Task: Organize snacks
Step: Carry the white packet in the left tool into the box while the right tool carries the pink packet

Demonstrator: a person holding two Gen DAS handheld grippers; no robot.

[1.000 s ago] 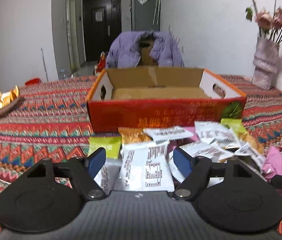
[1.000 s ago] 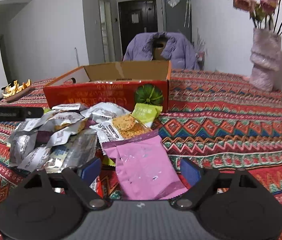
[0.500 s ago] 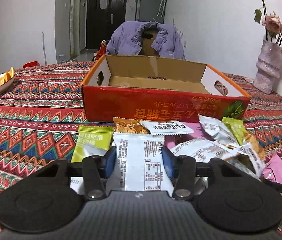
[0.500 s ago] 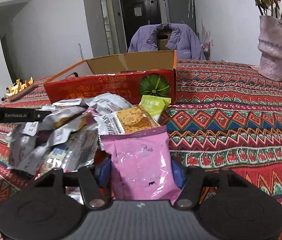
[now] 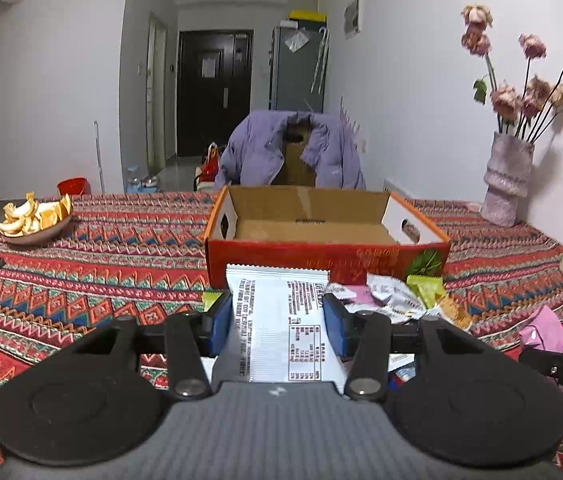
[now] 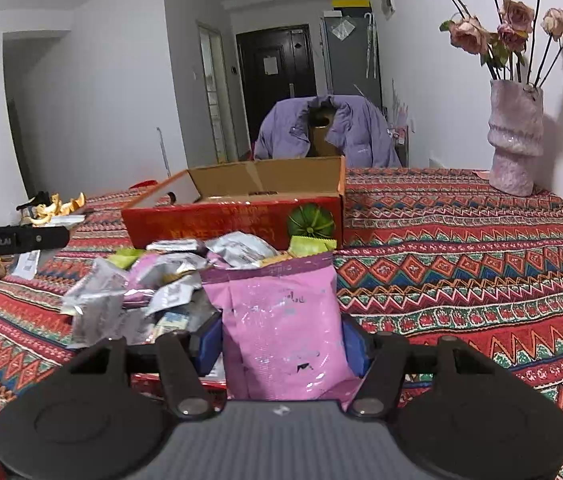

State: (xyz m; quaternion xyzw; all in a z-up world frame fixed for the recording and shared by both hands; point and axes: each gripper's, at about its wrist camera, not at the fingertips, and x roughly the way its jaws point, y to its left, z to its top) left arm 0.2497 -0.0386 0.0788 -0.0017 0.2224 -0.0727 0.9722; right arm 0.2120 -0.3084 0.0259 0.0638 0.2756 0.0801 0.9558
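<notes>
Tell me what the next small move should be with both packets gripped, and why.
Probably carry both forward over the open cardboard box: the left gripper clamps a white snack packet, the right gripper a pink packet, and the box looks empty.

The desk's cloth (image 5: 101, 256) is red with multicoloured zigzag bands. A red-orange cardboard box (image 5: 321, 258) shows a green melon print. One snack packet (image 6: 281, 328) is pink, another (image 5: 281, 320) white with black print.

Black left gripper (image 5: 277, 316), blue-padded jaws, silver screws, ribbed grey body.

Box (image 5: 321, 256) top open, pkt pile (image 5: 397, 300) before.
</notes>
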